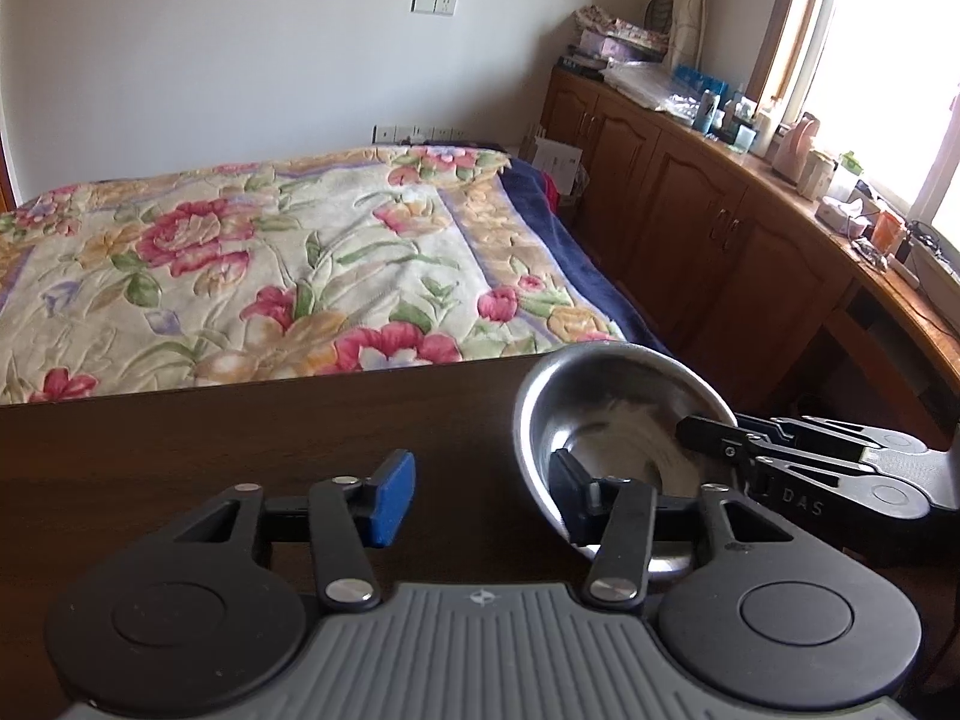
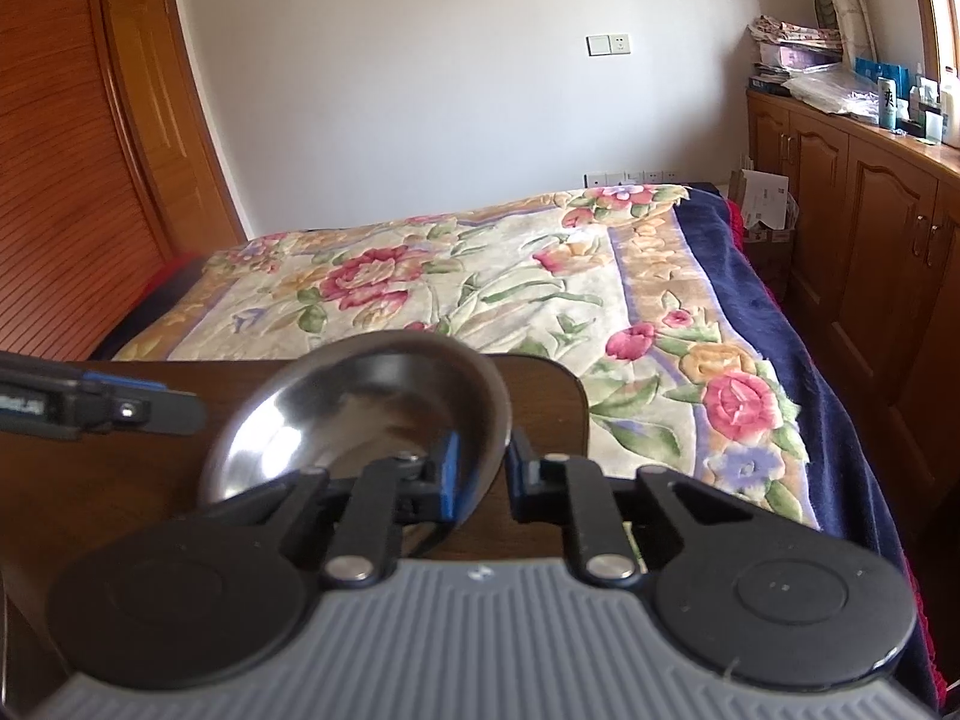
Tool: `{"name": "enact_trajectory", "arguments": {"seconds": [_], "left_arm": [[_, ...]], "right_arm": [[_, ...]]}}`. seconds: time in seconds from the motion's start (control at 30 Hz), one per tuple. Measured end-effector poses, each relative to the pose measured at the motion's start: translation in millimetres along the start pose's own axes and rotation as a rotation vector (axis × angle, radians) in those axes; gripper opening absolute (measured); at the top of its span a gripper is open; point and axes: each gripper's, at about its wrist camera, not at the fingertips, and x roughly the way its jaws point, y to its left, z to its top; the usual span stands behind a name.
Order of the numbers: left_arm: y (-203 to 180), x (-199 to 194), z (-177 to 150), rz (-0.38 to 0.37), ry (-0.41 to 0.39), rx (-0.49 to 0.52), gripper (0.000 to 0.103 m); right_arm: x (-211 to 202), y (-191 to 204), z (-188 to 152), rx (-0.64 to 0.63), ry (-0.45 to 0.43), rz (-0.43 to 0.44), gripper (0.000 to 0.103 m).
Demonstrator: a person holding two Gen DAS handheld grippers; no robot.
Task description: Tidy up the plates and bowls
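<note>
Behind table, bed; right tool seemingly grips bowl.

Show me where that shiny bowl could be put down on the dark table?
Free: the dark table left of the steel bowl, up to the edge facing the bed. Crowded: the right corner, where the right hand-held gripper clamps the bowl's rim beside the open left hand-held gripper.

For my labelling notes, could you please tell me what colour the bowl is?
The bowl is plain shiny silver metal, without pattern; the right wrist view shows it best.
</note>
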Motion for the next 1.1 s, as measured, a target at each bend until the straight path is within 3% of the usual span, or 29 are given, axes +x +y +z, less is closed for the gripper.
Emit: {"name": "enact_trajectory", "arguments": {"seconds": [0.2, 0.33, 0.37, 0.6, 1.1], "left_arm": [[-0.9, 15.2, 1.4, -0.015, 0.055, -0.027, 0.064], [-10.0, 15.5, -2.6, -0.05, 0.087, -0.003, 0.043], [-11.8, 15.5, -3.6, -0.057, 0.093, 0.005, 0.041], [-8.4, 2.3, -5.8, -0.066, 0.084, -0.002, 0.039], [-2.0, -71.7, -10.6, -0.068, -0.044, 0.029, 0.039]], "right_arm": [[-0.7, 0.6, 0.3, 0.002, -0.002, 0.005, 0.014], [-0.4, 2.3, -0.6, 0.01, 0.004, 0.017, 0.013], [-0.4, 2.0, -0.9, 0.017, 0.006, 0.025, 0.013], [-6.2, 2.9, -0.5, 0.059, 0.004, 0.05, 0.012], [-49.6, 40.9, 14.5, 0.031, -0.08, 0.083, 0.013]]}}
